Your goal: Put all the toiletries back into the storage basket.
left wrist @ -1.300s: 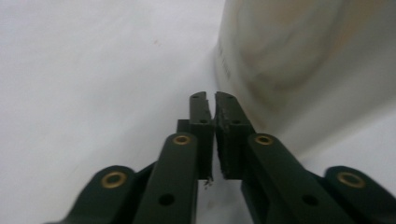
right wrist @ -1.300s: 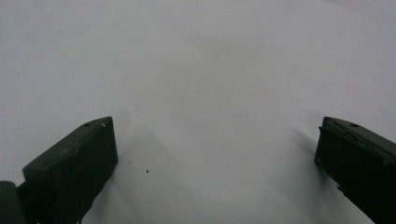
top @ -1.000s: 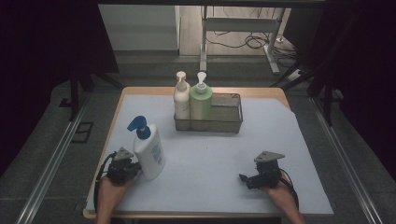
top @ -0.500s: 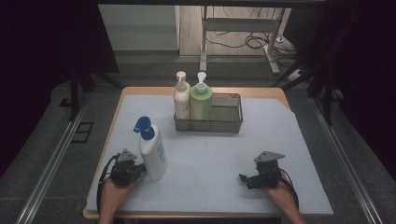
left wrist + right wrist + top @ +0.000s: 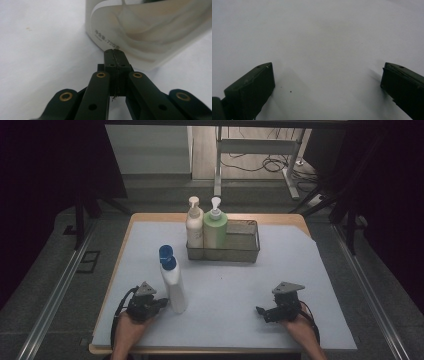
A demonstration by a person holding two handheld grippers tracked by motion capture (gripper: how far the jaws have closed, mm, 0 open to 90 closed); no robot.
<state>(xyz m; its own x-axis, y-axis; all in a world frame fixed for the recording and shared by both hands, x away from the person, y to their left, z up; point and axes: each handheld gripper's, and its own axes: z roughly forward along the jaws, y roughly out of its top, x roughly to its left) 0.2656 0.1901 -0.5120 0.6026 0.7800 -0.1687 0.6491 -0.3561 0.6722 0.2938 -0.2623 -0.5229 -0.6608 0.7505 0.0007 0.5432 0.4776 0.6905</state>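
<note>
A: Where is the tall white plastic pump bottle with the blue pump head point(image 5: 172, 282)?

B: It stands on the pale blue-grey sheet point(image 5: 225, 290) that covers the wooden table point(image 5: 150, 217), in the near left part, well apart from the wire mesh basket point(image 5: 240, 247) at the back.

A: Is it upright?

B: Nearly. Its long axis runs bottom to top, base on the sheet, blue pump at the top and leaning a little toward the far left in the high view. Which way the spout points I cannot tell.

A: And the left gripper point(image 5: 159, 303)?

B: Low on the sheet, just beside the bottle's base, aimed at it. In the left gripper view its two black jaws are pressed together with nothing between them, tips at the bottle's lower wall point(image 5: 140, 32); whether they touch it I cannot say.

A: The right gripper point(image 5: 261, 310)?

B: On the near right, well apart from the bottle. Its jaws stand wide apart over bare sheet point(image 5: 324, 50), holding nothing.

A: What is in the basket?

B: A cream pump bottle point(image 5: 194, 227) and a green pump bottle point(image 5: 215, 230), both upright at its left end.
</note>
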